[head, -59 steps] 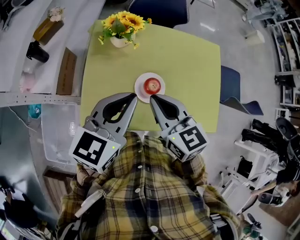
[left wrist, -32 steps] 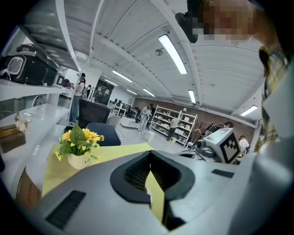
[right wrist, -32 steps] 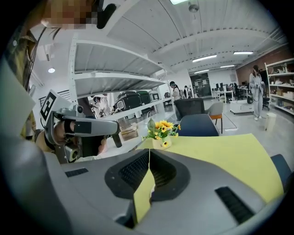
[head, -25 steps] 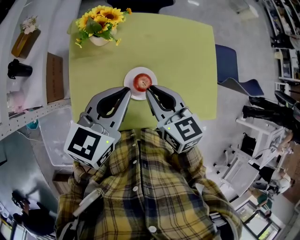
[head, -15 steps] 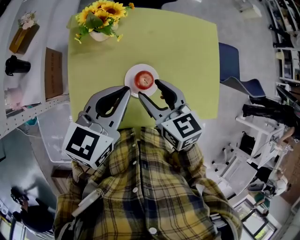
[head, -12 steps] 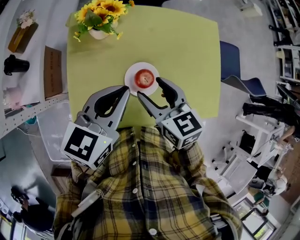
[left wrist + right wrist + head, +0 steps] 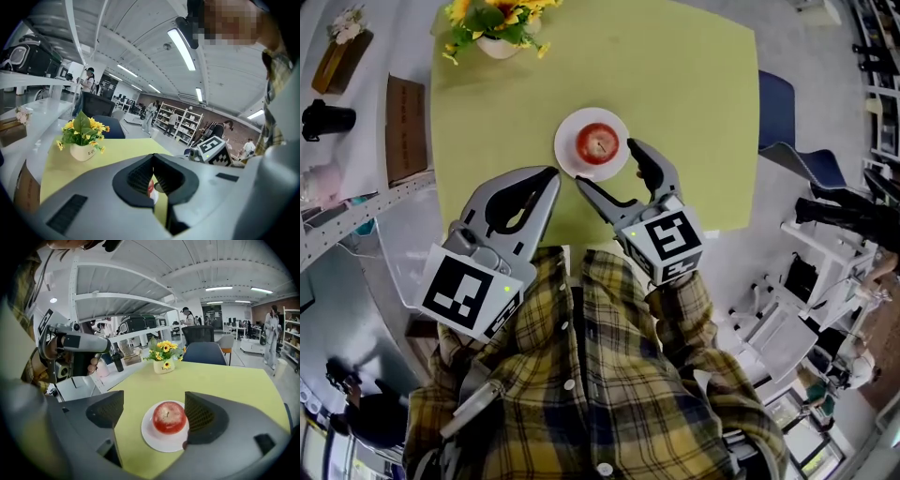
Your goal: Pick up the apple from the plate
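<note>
A red apple (image 7: 598, 142) sits on a small white plate (image 7: 567, 159) on the yellow-green table (image 7: 694, 112). My right gripper (image 7: 607, 164) is at the plate's near edge and its jaws are opening. One fingertip is beside the plate's right rim and the other is at its front. In the right gripper view the apple (image 7: 168, 417) and plate (image 7: 161, 442) lie just ahead of the gripper (image 7: 153, 401), and neither pad touches the apple. My left gripper (image 7: 551, 175) is shut and empty, to the left of the plate and short of it. Its view shows the closed gripper (image 7: 153, 157) with a sliver of apple (image 7: 150, 190) behind.
A pot of sunflowers (image 7: 492, 23) stands at the table's far left corner. A white shelf on the left carries a black cup (image 7: 323, 119) and a brown box (image 7: 406, 127). A blue chair (image 7: 778, 103) is beyond the table's right edge.
The right gripper's jaws went from shut to wide apart, and it lowered toward the plate. The left gripper stayed shut and hardly moved.
</note>
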Demonstrator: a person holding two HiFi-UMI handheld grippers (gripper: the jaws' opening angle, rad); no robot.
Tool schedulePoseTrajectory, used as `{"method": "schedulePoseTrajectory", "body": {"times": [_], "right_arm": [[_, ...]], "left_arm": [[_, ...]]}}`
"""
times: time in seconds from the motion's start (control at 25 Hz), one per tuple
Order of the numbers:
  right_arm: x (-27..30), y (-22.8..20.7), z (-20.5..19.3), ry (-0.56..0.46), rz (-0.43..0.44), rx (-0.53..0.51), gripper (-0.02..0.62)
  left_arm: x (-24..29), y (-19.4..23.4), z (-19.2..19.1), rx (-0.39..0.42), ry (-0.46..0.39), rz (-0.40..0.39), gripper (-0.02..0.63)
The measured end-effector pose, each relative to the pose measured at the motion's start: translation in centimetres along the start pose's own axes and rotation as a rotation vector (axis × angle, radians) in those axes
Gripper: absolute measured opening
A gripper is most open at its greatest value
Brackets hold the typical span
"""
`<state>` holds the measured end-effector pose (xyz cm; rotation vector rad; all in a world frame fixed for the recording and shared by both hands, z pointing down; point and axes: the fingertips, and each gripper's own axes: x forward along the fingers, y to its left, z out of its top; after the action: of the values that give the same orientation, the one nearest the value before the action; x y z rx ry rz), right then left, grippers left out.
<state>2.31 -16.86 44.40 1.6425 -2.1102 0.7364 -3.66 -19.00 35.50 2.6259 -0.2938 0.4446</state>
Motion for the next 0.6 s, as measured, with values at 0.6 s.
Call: {"method": "schedulePoseTrajectory", "body": {"times": [0.6], "right_arm": [[5.0,-2.8,-5.5,0.070,-0.019,0.020,0.396]], "left_arm": [[0.5,2.1,-5.9,-0.060,0.072,0.010,0.009]]}}
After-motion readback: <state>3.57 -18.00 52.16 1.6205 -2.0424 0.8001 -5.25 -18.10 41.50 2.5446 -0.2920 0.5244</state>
